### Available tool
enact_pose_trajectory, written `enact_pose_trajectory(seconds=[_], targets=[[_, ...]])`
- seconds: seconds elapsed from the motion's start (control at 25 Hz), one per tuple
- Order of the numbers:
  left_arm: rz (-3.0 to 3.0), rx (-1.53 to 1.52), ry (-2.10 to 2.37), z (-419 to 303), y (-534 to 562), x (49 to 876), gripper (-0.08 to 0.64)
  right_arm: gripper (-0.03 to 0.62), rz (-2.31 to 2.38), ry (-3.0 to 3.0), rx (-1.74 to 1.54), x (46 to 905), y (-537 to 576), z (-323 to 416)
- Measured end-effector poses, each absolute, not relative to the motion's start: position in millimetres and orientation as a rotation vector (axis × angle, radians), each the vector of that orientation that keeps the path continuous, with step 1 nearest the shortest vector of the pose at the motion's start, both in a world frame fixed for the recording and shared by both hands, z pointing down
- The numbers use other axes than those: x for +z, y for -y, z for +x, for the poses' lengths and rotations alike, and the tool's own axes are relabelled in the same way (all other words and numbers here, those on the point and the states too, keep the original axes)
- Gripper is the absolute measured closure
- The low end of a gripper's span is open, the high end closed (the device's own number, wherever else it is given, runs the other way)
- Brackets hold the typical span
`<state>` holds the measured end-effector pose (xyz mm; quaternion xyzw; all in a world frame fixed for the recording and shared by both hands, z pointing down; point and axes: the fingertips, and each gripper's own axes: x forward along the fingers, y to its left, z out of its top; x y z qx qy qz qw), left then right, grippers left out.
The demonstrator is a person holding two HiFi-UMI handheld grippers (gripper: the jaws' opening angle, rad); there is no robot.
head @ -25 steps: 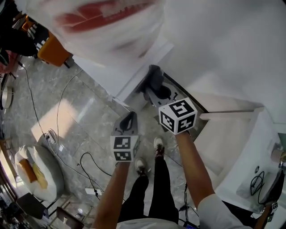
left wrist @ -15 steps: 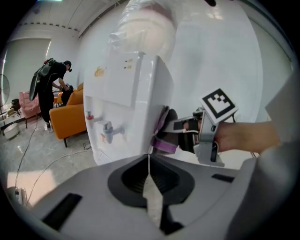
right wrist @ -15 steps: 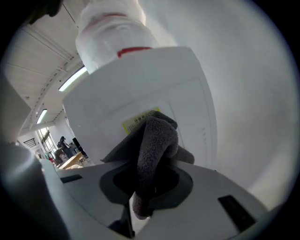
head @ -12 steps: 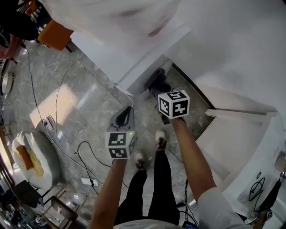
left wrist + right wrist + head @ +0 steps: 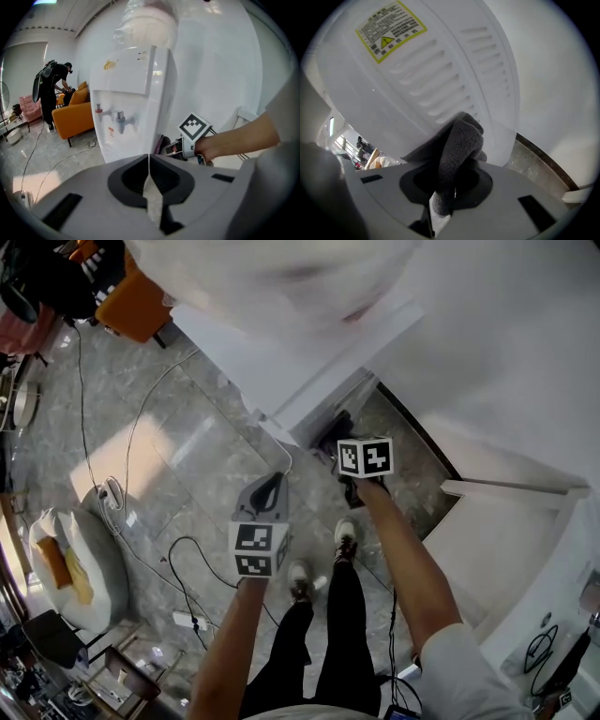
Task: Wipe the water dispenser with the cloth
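Squeezing a grey cloth (image 5: 459, 140) in the right tongs (image 5: 449, 190), up against the white water dispenser (image 5: 417, 75), low on its side by the air slots. Holding the left tongs (image 5: 149, 171) closed together with nothing in them, out in front of the dispenser and apart from it. Beside the dispenser, an orange sofa (image 5: 77, 115).

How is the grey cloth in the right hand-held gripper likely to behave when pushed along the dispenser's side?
Probably floppy: the cloth folds and bunches above the right hand-held gripper. Its fleecy pile would likely drag rather than slide on the smooth water dispenser panel. It also seems light, since a single pinch holds it up.
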<state>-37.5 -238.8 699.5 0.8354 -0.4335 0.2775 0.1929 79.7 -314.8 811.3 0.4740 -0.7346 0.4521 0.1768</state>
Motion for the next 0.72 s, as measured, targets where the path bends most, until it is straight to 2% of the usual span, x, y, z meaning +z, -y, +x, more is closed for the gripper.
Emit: enact_pose_trajectory(seconds=[0.28,0.72], targets=[[2.39,0.689,1.209,-36,233,668,0.538,0.534,1.347,2.247,1.309,749,301,56],[2.418,0.612,1.255,-63,227,600,0.538,0.534,1.455,2.402,1.162,600,293,49]])
